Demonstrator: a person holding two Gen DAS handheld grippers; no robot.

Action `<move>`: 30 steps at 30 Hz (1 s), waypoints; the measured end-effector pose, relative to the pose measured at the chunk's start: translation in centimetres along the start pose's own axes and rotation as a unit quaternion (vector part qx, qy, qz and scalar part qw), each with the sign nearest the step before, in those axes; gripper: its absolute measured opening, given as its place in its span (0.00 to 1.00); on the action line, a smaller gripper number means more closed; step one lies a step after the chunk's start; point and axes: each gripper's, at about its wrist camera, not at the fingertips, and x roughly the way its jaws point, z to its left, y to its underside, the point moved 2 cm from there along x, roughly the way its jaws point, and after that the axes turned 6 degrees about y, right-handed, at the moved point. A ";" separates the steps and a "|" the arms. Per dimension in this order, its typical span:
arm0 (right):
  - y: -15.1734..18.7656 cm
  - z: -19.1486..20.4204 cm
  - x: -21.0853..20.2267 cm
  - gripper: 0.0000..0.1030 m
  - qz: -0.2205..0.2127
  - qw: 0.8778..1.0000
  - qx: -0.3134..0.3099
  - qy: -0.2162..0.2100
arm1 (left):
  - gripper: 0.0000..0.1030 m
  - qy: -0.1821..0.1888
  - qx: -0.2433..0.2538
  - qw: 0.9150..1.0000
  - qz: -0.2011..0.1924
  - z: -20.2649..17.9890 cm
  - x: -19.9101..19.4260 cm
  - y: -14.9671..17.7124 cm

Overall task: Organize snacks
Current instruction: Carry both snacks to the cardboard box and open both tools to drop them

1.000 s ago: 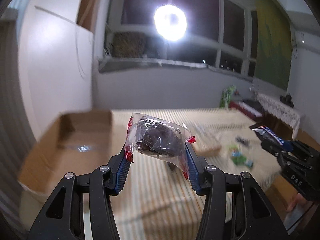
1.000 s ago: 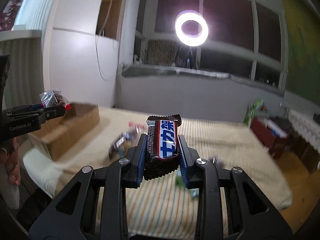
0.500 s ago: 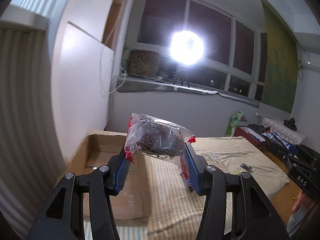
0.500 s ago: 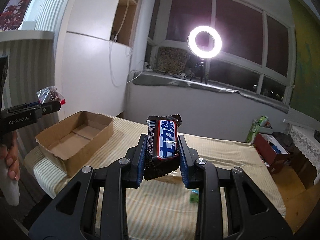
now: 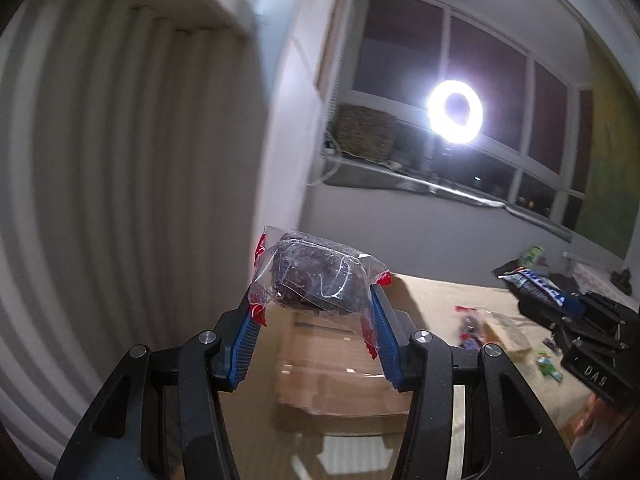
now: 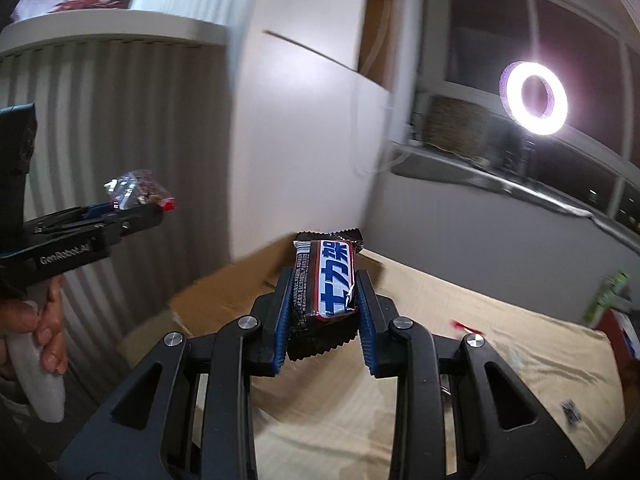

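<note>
Snacks in both grippers, cake (image 5: 318, 278) left (image 5: 316, 312), bar (image 6: 325, 280) right (image 6: 323, 308), fingers clenched, we next release over the box (image 5: 340, 368).

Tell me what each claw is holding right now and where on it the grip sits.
Left claw: clear-wrapped dark cake, pinched at its two ends. Right claw: chocolate bar, squeezed across its long sides.

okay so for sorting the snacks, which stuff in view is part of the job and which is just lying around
Part of the job:
- dark cake in clear red-edged wrapper, held by left gripper
- brown, blue-and-white chocolate bar, held by right gripper
- open brown cardboard box
- loose small snacks on the striped cloth

Lying about:
- glowing ring light
- woven basket on the sill
</note>
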 end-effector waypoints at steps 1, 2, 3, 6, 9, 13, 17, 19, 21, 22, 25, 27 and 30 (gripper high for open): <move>-0.2 0.4 0.2 0.29 -0.002 1.000 -0.001 -0.006 | 0.49 -0.005 -0.001 1.000 -0.002 0.2 -0.2 -0.1; -0.3 0.8 0.3 0.29 -0.003 1.000 -0.002 -0.009 | 0.49 -0.009 -0.001 1.000 -0.004 0.5 -0.4 -0.2; -0.4 1.0 0.6 0.29 -0.003 1.000 -0.002 -0.010 | 0.49 -0.011 -0.001 1.000 -0.005 0.5 -0.6 -0.2; -0.4 1.3 1.3 0.29 0.001 1.000 0.001 -0.012 | 0.49 -0.009 0.006 1.000 -0.009 0.3 -0.7 -0.4; -0.1 1.0 2.2 0.29 0.010 1.000 0.005 -0.013 | 0.50 -0.003 0.012 1.000 -0.010 0.4 -0.5 -0.4; 0.9 0.9 4.6 0.29 0.032 0.999 0.008 -0.019 | 0.50 0.011 0.018 1.000 0.007 0.1 1.0 0.4; 2.7 0.3 7.5 0.51 0.069 0.997 0.016 -0.014 | 0.57 0.020 0.016 0.999 0.040 0.2 3.5 1.6; 3.2 -0.1 8.0 0.58 0.072 0.997 0.023 -0.013 | 0.70 0.020 0.008 0.998 0.052 0.4 4.2 1.9; 3.4 -0.5 8.3 0.58 0.073 0.997 0.024 -0.009 | 0.73 0.015 0.002 0.998 0.056 0.6 4.7 2.0; 3.5 -0.7 8.4 0.58 0.073 0.997 0.025 -0.007 | 0.73 0.014 -0.001 0.998 0.059 0.7 4.9 2.1; 3.4 -1.1 8.1 0.58 0.069 0.997 0.026 -0.004 | 0.73 0.003 -0.006 0.998 0.062 1.1 4.9 2.0; 3.2 -1.2 7.6 0.58 0.062 0.998 0.027 -0.004 | 0.73 0.001 -0.010 0.998 0.061 1.2 4.8 1.8; 3.0 -1.0 7.1 0.58 0.057 0.998 0.024 -0.004 | 0.74 -0.004 -0.017 0.998 0.059 1.3 4.2 1.6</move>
